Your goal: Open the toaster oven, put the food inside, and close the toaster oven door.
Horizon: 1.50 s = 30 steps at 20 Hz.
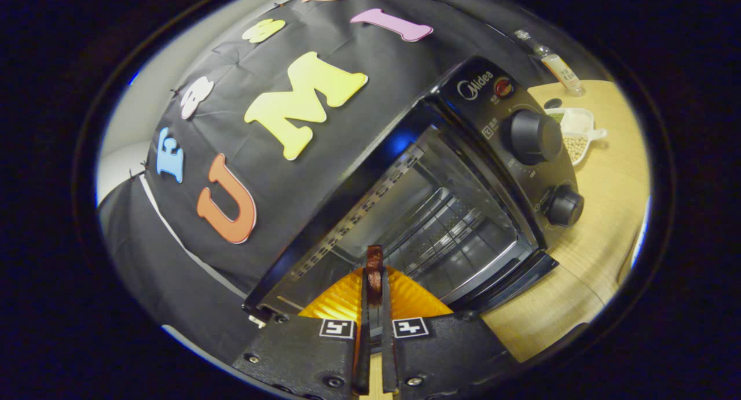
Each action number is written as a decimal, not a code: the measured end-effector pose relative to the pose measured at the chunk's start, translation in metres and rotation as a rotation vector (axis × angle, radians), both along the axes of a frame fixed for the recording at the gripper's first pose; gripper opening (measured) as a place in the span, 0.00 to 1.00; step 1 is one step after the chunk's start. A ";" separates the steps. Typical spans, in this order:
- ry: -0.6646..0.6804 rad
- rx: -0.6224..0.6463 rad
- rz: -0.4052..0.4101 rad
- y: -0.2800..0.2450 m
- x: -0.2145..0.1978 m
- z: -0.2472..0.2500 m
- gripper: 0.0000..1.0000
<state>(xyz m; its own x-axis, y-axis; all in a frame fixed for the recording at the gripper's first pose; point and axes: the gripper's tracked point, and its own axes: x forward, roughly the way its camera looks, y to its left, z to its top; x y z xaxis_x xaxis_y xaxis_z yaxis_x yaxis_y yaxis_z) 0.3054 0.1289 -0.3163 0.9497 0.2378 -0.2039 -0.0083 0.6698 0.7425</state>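
The toaster oven (pixel 463 203) stands on a wooden table (pixel 608 226), directly ahead of the gripper (pixel 374 284). Its door is open, exposing the chamber and the wire rack (pixel 446 232) inside. The control panel with two knobs (pixel 535 136) sits on the side of the oven nearest the far end of the table.

The gripper's two fingers are drawn almost together, leaving only a thin gap. They are clamped on the edge of an orange ribbed tray (pixel 405 298), which fans out to both sides of the fingers just in front of the oven opening. A small dark reddish piece of food (pixel 374 272) stands at the fingertips, on the tray's edge; whether the fingers press on it as well cannot be told.

Beyond the oven, on the table, stand a white dish (pixel 576 136) holding small pale beans and a bottle (pixel 556 64), both well apart from the gripper.
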 end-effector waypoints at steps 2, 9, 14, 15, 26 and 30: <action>-0.002 -0.026 0.003 -0.001 0.005 -0.002 0.11; 0.102 -0.198 -0.028 -0.023 0.001 -0.024 0.46; 0.105 -0.257 -0.023 -0.036 -0.026 -0.008 0.65; 0.106 -0.270 -0.010 -0.036 -0.034 -0.005 0.72; 0.119 -0.567 0.118 -0.019 -0.171 -0.028 0.82; 0.112 -0.682 0.133 -0.005 -0.210 -0.052 0.83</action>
